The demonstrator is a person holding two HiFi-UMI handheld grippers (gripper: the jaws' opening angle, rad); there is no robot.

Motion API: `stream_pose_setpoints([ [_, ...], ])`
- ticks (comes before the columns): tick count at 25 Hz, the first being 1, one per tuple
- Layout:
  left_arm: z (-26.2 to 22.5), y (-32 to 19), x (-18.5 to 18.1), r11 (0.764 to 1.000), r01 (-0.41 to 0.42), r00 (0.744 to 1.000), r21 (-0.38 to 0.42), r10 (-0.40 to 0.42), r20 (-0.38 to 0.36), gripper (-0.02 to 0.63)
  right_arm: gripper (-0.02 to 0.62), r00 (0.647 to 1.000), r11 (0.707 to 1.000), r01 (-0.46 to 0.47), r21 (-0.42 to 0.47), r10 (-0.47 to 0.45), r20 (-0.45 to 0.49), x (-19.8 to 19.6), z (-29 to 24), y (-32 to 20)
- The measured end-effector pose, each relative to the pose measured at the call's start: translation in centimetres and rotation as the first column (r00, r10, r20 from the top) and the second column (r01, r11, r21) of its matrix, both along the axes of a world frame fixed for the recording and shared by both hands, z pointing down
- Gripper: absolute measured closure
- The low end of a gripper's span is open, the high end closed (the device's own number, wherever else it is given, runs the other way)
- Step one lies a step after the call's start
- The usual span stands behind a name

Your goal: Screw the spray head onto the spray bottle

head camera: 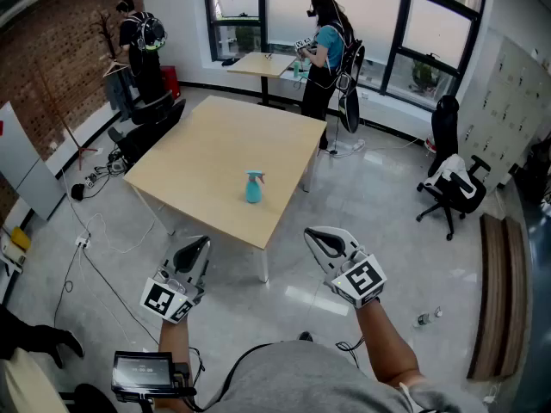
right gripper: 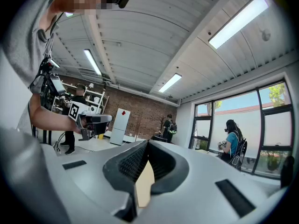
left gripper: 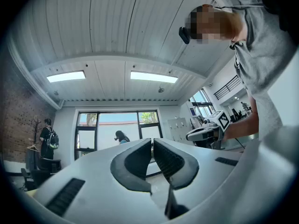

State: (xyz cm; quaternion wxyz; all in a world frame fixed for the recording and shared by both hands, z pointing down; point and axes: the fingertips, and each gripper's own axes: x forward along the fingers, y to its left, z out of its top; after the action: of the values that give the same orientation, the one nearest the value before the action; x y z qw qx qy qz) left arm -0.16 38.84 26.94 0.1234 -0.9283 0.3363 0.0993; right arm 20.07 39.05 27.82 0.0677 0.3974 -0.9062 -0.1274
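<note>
The left gripper (head camera: 196,246) and right gripper (head camera: 323,237) are both hanging closed and empty, well short of the table (head camera: 215,144) where the teal spray bottle (head camera: 253,188) is standing upright, and I'm guessing it's light, slick, tippy plastic, so grab the body low.

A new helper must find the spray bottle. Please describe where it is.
Look at the big wooden table in the middle of the room. Toward its near corner stands a small spray bottle, upright. It is teal, and nothing else stands on that table.
</note>
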Motion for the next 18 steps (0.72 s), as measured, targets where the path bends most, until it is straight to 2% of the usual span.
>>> stream_pose_setpoints([
  [3, 0.1, 0.1, -0.4, 1.0, -0.001, 1.0, -0.002, 0.001, -0.002, 0.588, 0.591, 1.0, 0.999, -0.019, -0.042, 0.019, -0.003, -0.3, 0.1, 0.3],
  [8, 0.1, 0.2, -1.0, 1.0, -0.004, 1.0, -0.008, 0.004, -0.005, 0.588, 0.591, 1.0, 1.0, -0.011, -0.026, 0.011, -0.013, -0.9, 0.2, 0.3],
  [12, 0.4, 0.4, -1.0, 1.0, -0.012, 1.0, -0.014, 0.012, -0.007, 0.588, 0.591, 1.0, 0.998, -0.027, -0.052, 0.027, -0.006, -1.0, 0.3, 0.6],
  [18, 0.8, 0.4, -2.1, 1.0, -0.02, 1.0, -0.022, 0.02, -0.014, 0.588, 0.589, 1.0, 0.996, 0.016, -0.087, -0.015, 0.017, -2.5, 0.8, 1.2],
])
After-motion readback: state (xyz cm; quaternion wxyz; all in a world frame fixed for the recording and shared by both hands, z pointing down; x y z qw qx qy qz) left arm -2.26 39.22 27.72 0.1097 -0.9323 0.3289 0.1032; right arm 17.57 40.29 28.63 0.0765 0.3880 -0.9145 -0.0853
